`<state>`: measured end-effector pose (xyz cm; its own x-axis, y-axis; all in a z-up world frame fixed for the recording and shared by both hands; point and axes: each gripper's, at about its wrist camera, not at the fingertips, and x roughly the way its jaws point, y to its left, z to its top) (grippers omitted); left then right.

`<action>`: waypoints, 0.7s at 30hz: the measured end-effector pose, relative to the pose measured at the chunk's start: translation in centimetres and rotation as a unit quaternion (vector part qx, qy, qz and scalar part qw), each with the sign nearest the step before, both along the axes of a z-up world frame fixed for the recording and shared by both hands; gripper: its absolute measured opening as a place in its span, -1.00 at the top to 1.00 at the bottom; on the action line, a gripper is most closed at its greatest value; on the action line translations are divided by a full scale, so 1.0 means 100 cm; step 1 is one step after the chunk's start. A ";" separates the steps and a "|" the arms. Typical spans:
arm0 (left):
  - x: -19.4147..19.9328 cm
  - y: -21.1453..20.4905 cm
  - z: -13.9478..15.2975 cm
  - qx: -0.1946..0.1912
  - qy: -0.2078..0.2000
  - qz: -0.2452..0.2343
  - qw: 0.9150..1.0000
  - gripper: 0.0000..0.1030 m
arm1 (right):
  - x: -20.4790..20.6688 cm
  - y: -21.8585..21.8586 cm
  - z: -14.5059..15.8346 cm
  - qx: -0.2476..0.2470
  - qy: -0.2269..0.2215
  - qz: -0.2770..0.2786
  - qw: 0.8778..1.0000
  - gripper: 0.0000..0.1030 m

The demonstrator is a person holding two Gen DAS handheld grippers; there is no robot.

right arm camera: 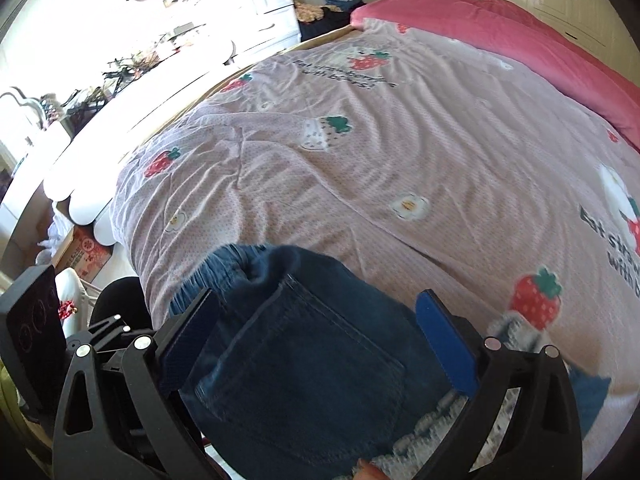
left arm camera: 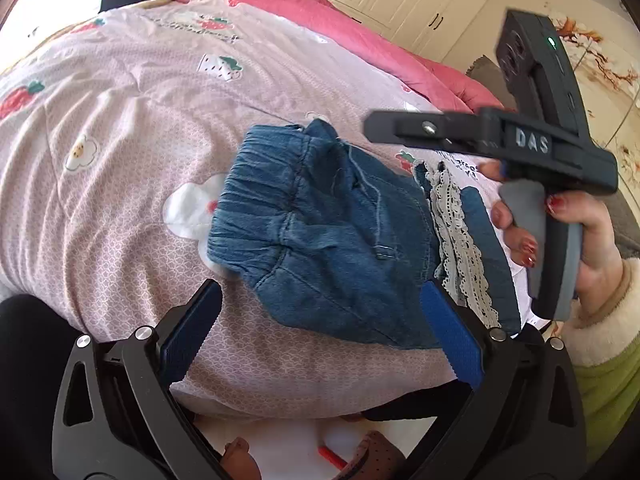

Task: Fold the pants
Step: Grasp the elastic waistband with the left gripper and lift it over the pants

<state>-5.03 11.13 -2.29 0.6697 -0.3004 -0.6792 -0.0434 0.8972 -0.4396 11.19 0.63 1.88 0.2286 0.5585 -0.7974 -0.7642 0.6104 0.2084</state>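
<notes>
My left gripper (left arm camera: 320, 332) hangs with its jaws spread wide, the ribbed blue pads (left arm camera: 452, 336) clasping nothing; one pad sits just at the lower edge of the pants (left arm camera: 332, 232). The pants are soft, washed blue denim, folded into a compact bundle on the bedspread (left arm camera: 132, 128), near the bed's front edge. Their elastic waistband is gathered into tight puckers, and a strip of white crocheted lace (left arm camera: 460, 240) runs along the hem side.

My right gripper (right arm camera: 316, 340) is released too, jaws apart, hovering over the pants (right arm camera: 304, 360), where a stitched back pocket with doubled seams lies flat between the pads; I cannot tell whether the pads touch the cloth. From the left wrist view, my right hand (left arm camera: 576, 240) wraps the tool's grey handle.

The bedspread is pinkish cotton with a fine dotted print, rumpled into shallow creases, scattered with strawberries and daisies. A plain quilted pink blanket (left arm camera: 360, 24) lies along its far side.
</notes>
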 end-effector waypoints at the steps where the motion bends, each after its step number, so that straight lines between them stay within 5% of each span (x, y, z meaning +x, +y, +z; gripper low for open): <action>1: 0.000 0.001 -0.001 -0.003 -0.001 -0.001 1.000 -0.81 | 0.001 0.006 -0.002 -0.002 0.002 0.008 1.000 -0.91; 10: 0.001 0.005 -0.012 -0.019 0.003 0.001 1.000 -0.81 | 0.016 0.049 -0.031 -0.025 0.060 0.055 0.996 -0.89; 13: 0.003 0.008 -0.014 -0.021 0.001 0.004 1.000 -0.81 | 0.014 0.054 -0.045 -0.037 0.087 0.067 0.993 -0.11; 21: 0.004 0.009 -0.016 -0.023 -0.012 0.010 1.000 -0.81 | 0.009 0.026 -0.023 0.031 0.096 0.065 0.993 0.27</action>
<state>-4.68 12.04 -3.86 0.6912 -0.3170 -0.6494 -0.0501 0.8755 -0.4806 12.05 3.22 -0.40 -0.0013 0.6226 -0.7825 -0.7784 0.4906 0.3917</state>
